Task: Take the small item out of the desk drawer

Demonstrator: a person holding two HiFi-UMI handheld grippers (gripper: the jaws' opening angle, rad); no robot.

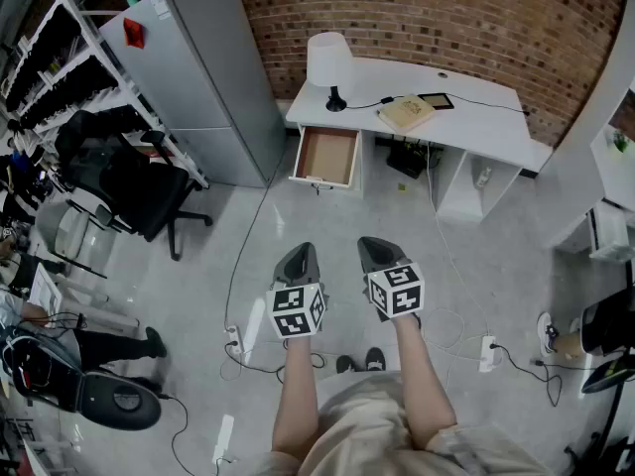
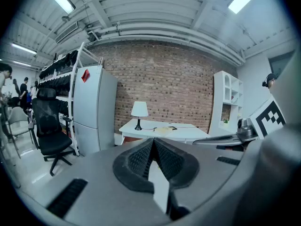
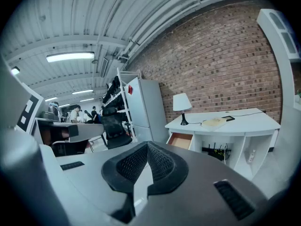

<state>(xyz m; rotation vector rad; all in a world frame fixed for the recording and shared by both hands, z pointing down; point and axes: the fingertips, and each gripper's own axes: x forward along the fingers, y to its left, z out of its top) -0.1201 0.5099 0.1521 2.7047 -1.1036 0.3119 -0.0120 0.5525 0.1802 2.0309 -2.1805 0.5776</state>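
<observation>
Both grippers closed and empty; drawer open, well ahead.
Your left gripper (image 1: 301, 250) and right gripper (image 1: 373, 244) have their jaws pressed together with nothing between them. They sit side by side over the floor (image 1: 496, 256), well apart from the white desk (image 1: 476, 107). The drawer (image 1: 325, 157) stands open under the desk's left end, below the lamp (image 1: 329, 62). Its brown bottom shows, but the small item can't be made out from here; it is probably inside. The step looks like the approach: walk in, mind the cable (image 1: 260, 216), and square up to the drawer front. Look down and find the item first, then part one gripper's jaws and come in from above, clear of the drawer walls.
</observation>
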